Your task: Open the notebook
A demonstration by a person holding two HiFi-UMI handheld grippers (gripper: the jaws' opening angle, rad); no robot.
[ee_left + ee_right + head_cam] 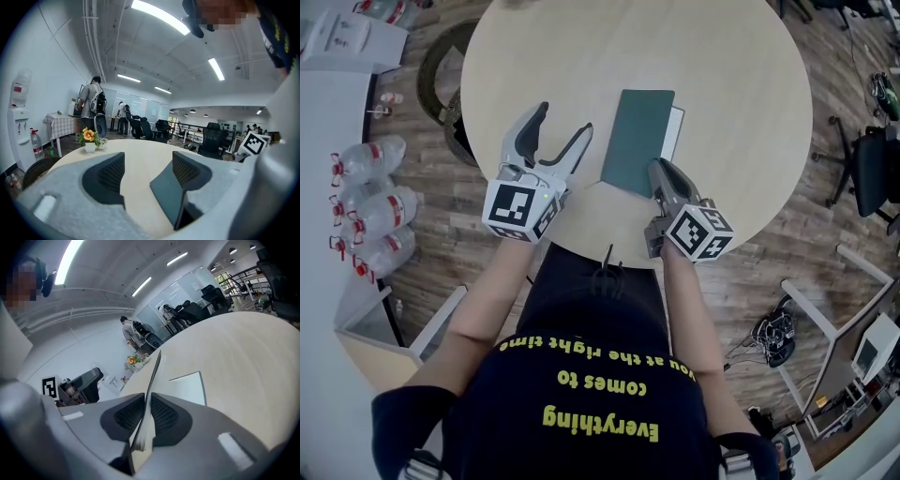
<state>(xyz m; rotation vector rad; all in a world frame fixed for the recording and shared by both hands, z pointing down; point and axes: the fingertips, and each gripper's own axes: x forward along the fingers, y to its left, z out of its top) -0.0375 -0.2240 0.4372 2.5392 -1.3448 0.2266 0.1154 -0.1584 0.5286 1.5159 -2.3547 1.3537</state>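
- Round pale-wood worktop carries the dark green notebook, which lies near the person's edge.
- Right tool is clenched on the near edge of the notebook's cover, which stands tilted up off the white page beneath.
- Left tool sits just left of the notebook, apart from it, its jaws spread wide with only bare worktop between them.

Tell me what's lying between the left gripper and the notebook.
Nothing but a bare strip of table lies between the open left gripper and the notebook; the head view shows it.
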